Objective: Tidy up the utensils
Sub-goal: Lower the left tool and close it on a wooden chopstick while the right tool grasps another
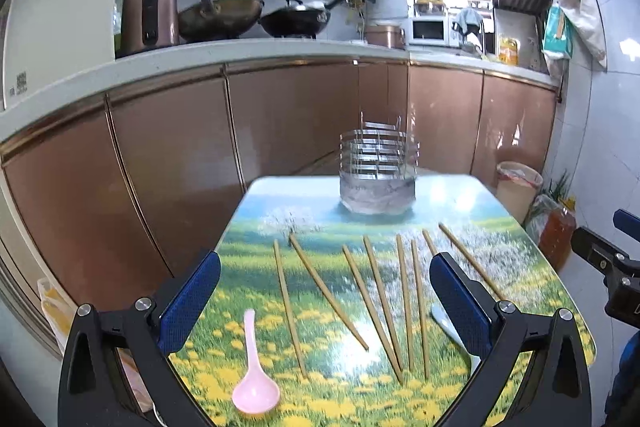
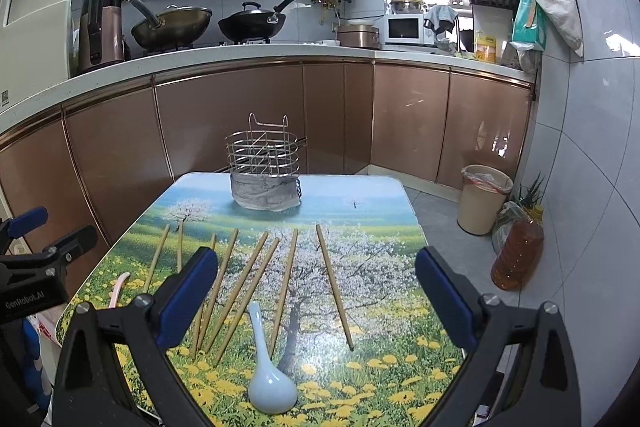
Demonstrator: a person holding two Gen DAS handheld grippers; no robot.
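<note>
Eight chopsticks, two spoons, one holder

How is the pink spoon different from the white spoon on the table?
The pink spoon is pink, while the white spoon is pale bluish white. The pink spoon lies at the left end of the row of chopsticks; the white spoon lies among them, further right. The pink spoon looks slimmer, the white spoon fatter. Both lie flat, bowl end nearest the cameras, with nothing holding them.

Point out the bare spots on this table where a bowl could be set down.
Free: the band between the wire holder and the chopsticks' far tips; the table's right strip beyond the lone chopstick. Crowded: the middle row of chopsticks, with the white spoon and pink spoon near the front edge.
</note>
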